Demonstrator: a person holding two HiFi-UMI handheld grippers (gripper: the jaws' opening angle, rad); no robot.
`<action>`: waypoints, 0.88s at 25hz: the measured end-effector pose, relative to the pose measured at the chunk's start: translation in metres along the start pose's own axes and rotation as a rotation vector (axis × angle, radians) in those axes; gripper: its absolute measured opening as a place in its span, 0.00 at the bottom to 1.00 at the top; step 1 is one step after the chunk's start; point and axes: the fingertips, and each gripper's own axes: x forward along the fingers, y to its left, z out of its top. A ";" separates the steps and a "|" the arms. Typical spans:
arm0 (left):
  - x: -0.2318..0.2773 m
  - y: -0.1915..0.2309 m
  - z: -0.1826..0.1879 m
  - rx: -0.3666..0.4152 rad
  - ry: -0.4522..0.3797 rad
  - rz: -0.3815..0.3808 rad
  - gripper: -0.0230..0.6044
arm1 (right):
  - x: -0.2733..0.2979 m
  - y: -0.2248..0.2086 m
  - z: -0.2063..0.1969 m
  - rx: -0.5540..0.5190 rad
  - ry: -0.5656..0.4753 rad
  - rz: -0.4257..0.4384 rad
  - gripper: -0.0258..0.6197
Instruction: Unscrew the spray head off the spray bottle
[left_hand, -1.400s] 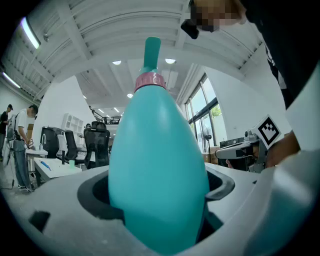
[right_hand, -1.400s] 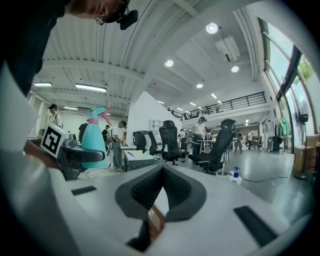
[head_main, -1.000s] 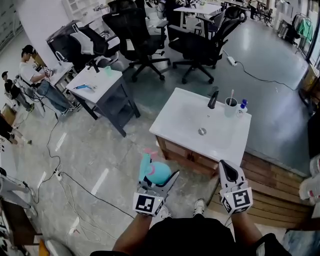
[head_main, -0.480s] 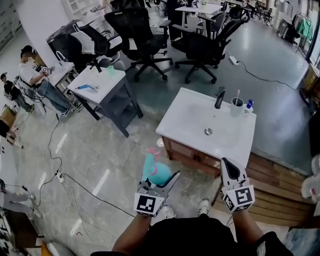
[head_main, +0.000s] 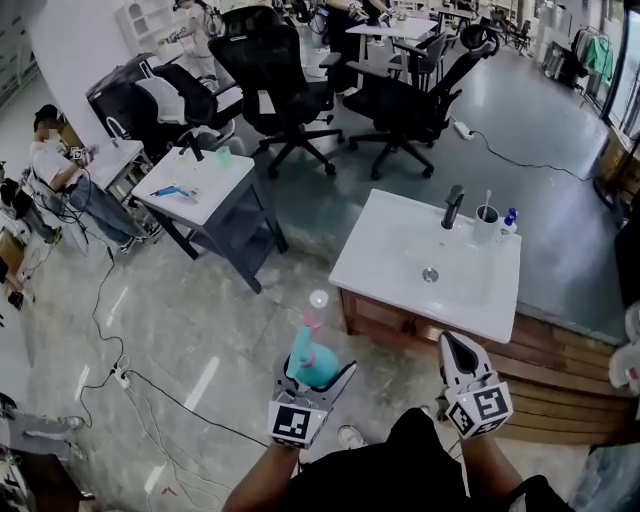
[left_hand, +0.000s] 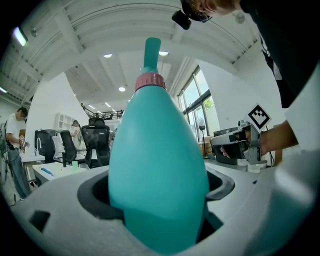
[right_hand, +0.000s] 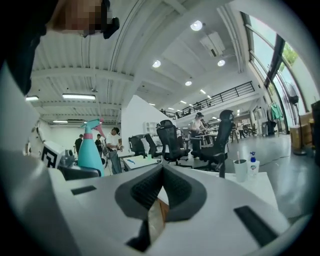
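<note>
My left tongs (head_main: 318, 374) pinch the teal pear-shaped plastic spray bottle (left_hand: 157, 165), right tongs (right_hand: 159, 192) pressed together empty; the pale cup (head_main: 487, 226) on the white surface (head_main: 395, 250) holds a stick (head_main: 487, 200).

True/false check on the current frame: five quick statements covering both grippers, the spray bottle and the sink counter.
1. The left gripper grips the teal spray bottle. True.
2. The spray head is off the bottle. False: it sits on the bottle, above the pink collar.
3. A cup and a small bottle stand near the black faucet on the white sink counter. True.
4. The spray bottle stands on the sink counter. False: it is held in the left gripper, short of the counter.
5. The right gripper has its jaws shut on nothing. True.
</note>
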 end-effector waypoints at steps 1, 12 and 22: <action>0.000 0.003 -0.001 -0.001 0.000 -0.006 0.76 | 0.003 0.003 0.002 0.005 -0.004 0.000 0.05; 0.057 0.034 -0.014 0.021 0.006 -0.062 0.76 | 0.060 -0.028 0.003 -0.012 0.006 -0.028 0.05; 0.151 0.039 -0.007 0.057 0.048 -0.077 0.76 | 0.106 -0.098 0.014 0.023 -0.002 -0.026 0.05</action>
